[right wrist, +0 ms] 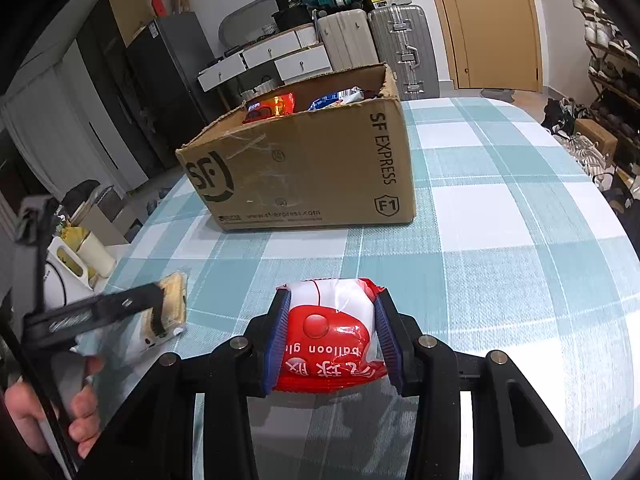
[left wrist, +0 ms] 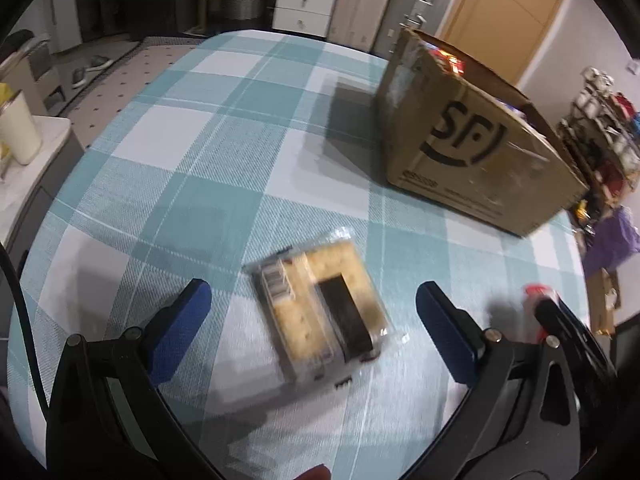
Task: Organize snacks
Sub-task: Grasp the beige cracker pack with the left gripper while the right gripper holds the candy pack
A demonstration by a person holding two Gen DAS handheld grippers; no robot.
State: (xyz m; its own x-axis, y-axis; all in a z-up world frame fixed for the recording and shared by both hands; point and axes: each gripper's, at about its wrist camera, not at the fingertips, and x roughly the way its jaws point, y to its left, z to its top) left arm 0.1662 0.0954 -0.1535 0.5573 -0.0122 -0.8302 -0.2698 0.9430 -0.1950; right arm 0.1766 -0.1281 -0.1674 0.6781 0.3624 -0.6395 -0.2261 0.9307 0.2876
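Left wrist view, left to right:
- Cream canister (left wrist: 18,128), upright on a side counter at the far left edge, off the tabletop.
- Tabletop (left wrist: 192,152), covered in a teal-and-white checked cloth.
- Left gripper (left wrist: 312,312), jaws spread wide, blue pads on either side of the cracker pack without touching it.
- Cracker pack (left wrist: 320,312), clear wrapper with pale crackers and a dark strip, lying flat on the near part of the tabletop between the spread jaws. The picture is blurred here; label print cannot be read.
- Cardboard box (left wrist: 472,148), open-topped, marked SF, standing on the far right of the tabletop, well apart from the cracker pack. Red wrappers show above its rim.

Right wrist view, left to right:
- Hand (right wrist: 48,412) at the near left edge, wrapped around the left gripper's black handle.
- Left gripper seen side-on, over the cracker pack (right wrist: 172,304) near the left edge of the tabletop (right wrist: 500,208).
- Cardboard box (right wrist: 304,172), far centre, printed SF EXPRESS; red and blue snack packets visible inside.
- Right gripper (right wrist: 332,336), jaws pinching a red-and-white snack packet by its two sides.
- Snack packet (right wrist: 332,332), printed "balloon", held in the near centre, on the near side of the box; whether it is clear of the cloth cannot be told.
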